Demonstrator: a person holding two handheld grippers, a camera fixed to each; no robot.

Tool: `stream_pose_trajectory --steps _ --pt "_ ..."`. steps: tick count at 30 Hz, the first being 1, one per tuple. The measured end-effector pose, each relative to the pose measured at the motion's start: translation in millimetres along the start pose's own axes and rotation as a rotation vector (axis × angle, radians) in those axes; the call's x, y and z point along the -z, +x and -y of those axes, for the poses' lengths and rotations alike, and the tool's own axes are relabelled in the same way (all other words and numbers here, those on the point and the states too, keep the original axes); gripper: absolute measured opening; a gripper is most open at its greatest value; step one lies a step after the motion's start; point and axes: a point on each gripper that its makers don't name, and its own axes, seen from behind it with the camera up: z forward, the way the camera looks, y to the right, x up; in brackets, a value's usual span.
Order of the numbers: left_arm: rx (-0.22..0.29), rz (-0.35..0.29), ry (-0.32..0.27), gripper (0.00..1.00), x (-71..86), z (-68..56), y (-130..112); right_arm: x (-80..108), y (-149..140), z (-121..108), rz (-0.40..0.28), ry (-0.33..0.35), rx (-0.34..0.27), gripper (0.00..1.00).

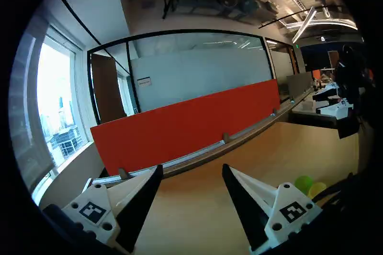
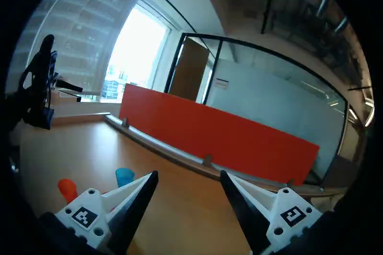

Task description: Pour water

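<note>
Standing upright on the desk (image 1: 201, 207), short of its back edge: green cup (image 1: 303, 183) and yellow cup (image 1: 317, 189), down-right of left gripper (image 1: 192, 166); blue cup (image 2: 124, 176) and orange cup (image 2: 67, 189), down-left of right gripper (image 2: 188, 172). Jaws of both: wide apart, empty. Nearer hand: cannot tell.

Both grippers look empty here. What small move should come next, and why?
Probably ease the right gripper toward the blue cup: its jaws stand open and empty, and the cup stands on the desk, low left in the right gripper view.
</note>
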Motion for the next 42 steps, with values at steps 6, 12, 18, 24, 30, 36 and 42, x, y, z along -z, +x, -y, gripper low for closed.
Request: stream_pose_trajectory --steps 6,12,18,24,30,36,42 --pt "-0.004 0.019 -0.04 0.91 -7.8 -3.4 -1.3 -4.7 0.3 -1.4 0.016 0.015 0.037 1.0" --pt "-0.009 0.035 -0.086 0.91 -14.7 -9.4 -3.7 -6.1 -1.4 7.3 0.038 0.059 0.049 1.0" --pt "-0.022 0.049 -0.123 0.91 -22.5 -14.5 -6.7 -7.0 -5.3 12.6 0.058 0.1 0.053 1.0" --pt "-0.028 0.066 -0.154 0.91 -31.6 -20.0 -9.7 -8.8 -14.6 18.2 0.088 0.135 0.071 1.0" --pt "-0.03 0.078 -0.198 0.91 -40.4 -30.1 -13.1 -12.2 -22.7 23.1 0.108 0.161 0.075 1.0" --pt "-0.051 0.098 -0.238 0.91 -50.0 -40.8 -21.4 -15.1 -29.9 28.3 0.13 0.188 0.077 1.0" --pt "-0.057 0.12 -0.274 0.91 -60.9 -50.8 -30.7 -18.1 -40.9 37.1 0.161 0.221 0.095 1.0"
